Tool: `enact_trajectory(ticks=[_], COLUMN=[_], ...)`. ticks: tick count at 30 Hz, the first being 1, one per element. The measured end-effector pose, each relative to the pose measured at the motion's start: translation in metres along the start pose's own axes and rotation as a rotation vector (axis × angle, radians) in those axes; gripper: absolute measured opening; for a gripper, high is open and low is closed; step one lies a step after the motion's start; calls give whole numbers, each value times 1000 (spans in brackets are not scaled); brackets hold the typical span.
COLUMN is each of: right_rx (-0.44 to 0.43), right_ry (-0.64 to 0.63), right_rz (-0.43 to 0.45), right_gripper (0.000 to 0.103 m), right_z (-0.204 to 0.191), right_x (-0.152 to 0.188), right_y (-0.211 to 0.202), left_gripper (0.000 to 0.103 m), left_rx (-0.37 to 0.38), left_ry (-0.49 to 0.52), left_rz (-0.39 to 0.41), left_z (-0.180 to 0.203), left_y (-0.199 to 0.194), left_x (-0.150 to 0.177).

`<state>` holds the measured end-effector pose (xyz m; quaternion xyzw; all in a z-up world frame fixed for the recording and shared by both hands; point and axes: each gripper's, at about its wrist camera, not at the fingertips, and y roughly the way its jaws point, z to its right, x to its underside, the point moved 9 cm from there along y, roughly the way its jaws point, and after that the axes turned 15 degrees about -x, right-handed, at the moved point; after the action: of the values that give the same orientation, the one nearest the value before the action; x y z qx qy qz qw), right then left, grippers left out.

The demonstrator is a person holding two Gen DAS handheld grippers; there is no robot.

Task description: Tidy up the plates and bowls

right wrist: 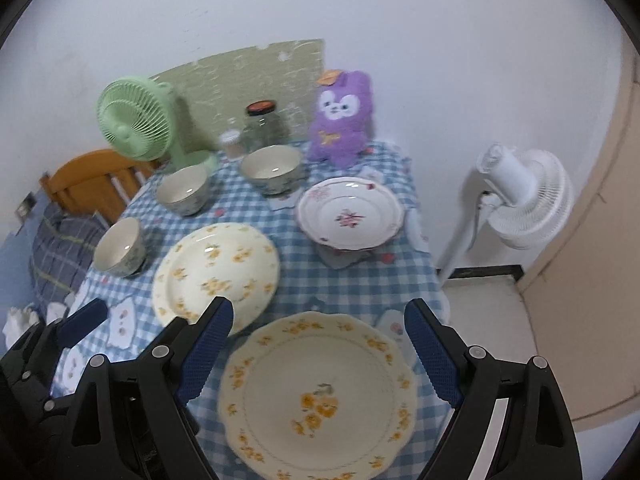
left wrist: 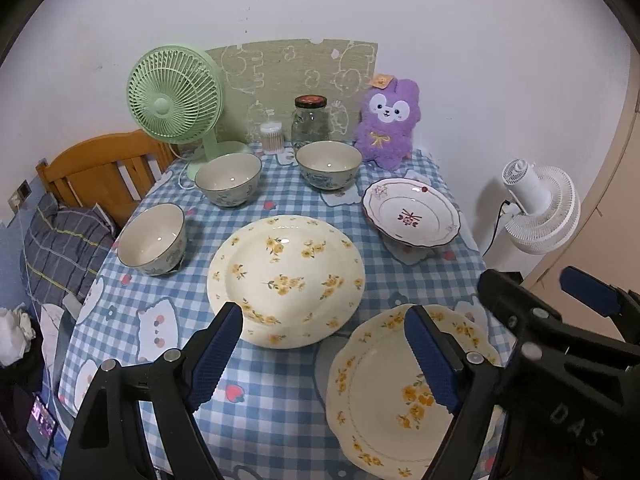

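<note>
On the blue checked tablecloth (left wrist: 280, 400) lie three plates: a round cream plate with yellow flowers (left wrist: 286, 280) (right wrist: 216, 276), a scalloped cream plate with yellow flowers (left wrist: 396, 392) (right wrist: 320, 396) at the near edge, and a white plate with a red pattern (left wrist: 412, 212) (right wrist: 350, 212) at the right. Three cream bowls stand on the left and at the back (left wrist: 154, 240) (left wrist: 229, 179) (left wrist: 329, 164). My left gripper (left wrist: 324, 344) hovers open above the near edge of the round plate, nothing in it. My right gripper (right wrist: 320, 340) hangs open over the scalloped plate, empty.
At the back stand a green desk fan (left wrist: 176, 96), a glass jar (left wrist: 310, 122), a cotton-swab box (left wrist: 273, 136) and a purple plush toy (left wrist: 388, 120). A wooden bed frame (left wrist: 100, 172) is at the left, a white floor fan (left wrist: 540, 208) at the right.
</note>
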<state>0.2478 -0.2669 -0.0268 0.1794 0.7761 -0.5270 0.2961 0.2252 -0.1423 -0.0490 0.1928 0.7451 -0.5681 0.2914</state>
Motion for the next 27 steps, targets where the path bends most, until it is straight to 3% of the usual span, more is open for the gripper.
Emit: enact_trajectory(ticks=[18,27], right_rx=[21,9], right_ry=[20,29], right_rz=[-39,-91], right_gripper=[89,80], right_z=[-25,-34], right_x=[-27,-33], right_y=[71,118], left_gripper=[83,83], left_rx=[1,-12], left_ry=[28,35], left_rz=[-28,-77], left_z=[-27,-38], left_y=[63,110], left_x=[-28,-35])
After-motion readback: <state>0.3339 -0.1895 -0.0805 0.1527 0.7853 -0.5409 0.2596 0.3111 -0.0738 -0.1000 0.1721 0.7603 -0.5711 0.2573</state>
